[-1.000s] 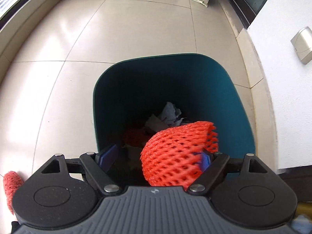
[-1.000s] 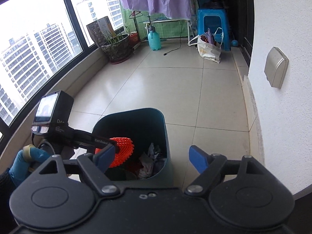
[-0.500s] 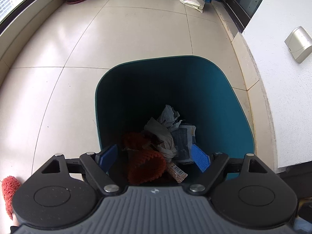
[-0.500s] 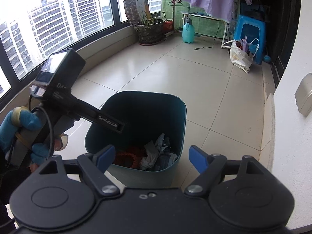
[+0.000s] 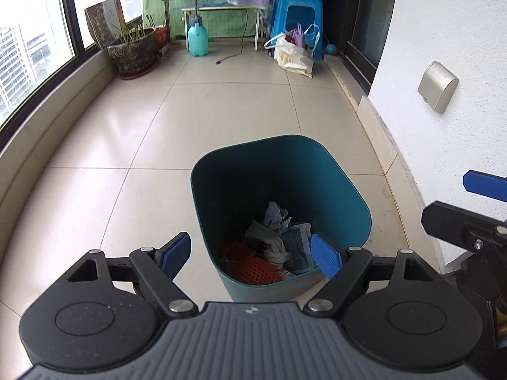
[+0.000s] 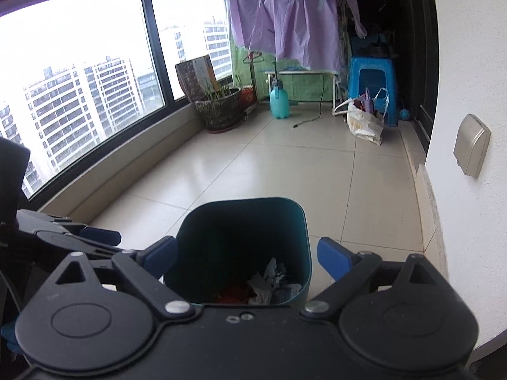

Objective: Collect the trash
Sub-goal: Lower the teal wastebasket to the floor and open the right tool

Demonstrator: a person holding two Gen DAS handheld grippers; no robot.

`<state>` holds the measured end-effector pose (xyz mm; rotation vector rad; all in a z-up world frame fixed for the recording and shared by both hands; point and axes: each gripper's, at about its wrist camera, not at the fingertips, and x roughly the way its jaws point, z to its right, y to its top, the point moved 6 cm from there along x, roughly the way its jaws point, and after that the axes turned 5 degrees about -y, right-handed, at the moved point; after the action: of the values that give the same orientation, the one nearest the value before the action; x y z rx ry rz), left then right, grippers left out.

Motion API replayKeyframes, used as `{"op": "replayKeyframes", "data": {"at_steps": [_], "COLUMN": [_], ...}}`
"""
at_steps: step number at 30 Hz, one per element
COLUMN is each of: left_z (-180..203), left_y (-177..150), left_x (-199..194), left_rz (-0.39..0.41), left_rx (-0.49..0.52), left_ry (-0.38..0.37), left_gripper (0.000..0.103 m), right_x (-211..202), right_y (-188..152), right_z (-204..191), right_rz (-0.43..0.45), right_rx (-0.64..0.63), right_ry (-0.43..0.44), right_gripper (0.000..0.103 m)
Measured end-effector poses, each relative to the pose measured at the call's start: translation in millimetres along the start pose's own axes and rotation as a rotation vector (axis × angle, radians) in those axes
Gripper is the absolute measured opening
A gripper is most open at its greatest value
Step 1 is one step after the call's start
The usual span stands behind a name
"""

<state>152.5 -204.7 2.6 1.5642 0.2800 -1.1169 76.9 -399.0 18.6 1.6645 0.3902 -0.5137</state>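
Bare tiled floor [image 5: 221,120] around teal bin [image 5: 329,171] near wall [image 5: 443,31], left gripper [image 5: 250,256] released, right gripper [image 6: 245,255] opening, empty.

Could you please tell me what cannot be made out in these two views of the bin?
- Bin floor, both views: buried under the trash.
- Orange foam net, right wrist view: dark, mostly behind the near rim.
- Printing on the blue wrapper, left wrist view: too small.
- Right tool body, left wrist view: cut by the edge.

A potted plant [image 5: 134,52] stands at ten o'clock by the window [image 6: 79,95]. A teal spray bottle [image 5: 197,39], a blue stool [image 5: 298,15] and a white bag [image 5: 293,55] sit near twelve.
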Motion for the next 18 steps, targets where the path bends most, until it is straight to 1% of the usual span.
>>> {"op": "replayKeyframes", "data": {"at_steps": [3,6,10,13,18], "left_z": [-2,-3,-7,-11,-21], "left_y": [-10,-19,-30,-38,-47], "left_x": [-15,-26,-34,-37,-34], "left_rz": [0.044,0.077,0.115,0.127,0.126], "left_rx": [0.013,0.012,-0.006,-0.013,-0.026], "left_ry": [0.010,0.018,0.005,0.004,0.011], "left_gripper": [0.083,0.083,0.083,0.083,0.083], "right_x": [-6,-6,-6,-1,19], "right_y": [-6,-14,-21,-22,-30], "right_z": [-4,-12,-22,-23,-20], "right_rz": [0.060,0.084,0.122,0.120,0.057], "right_rx": [0.005,-0.011,-0.039,-0.034,-0.029], "right_ry": [-0.025,-0.024,-0.040,-0.051,-0.081], "right_gripper": [0.102,0.103,0.103,0.103,0.103]}}
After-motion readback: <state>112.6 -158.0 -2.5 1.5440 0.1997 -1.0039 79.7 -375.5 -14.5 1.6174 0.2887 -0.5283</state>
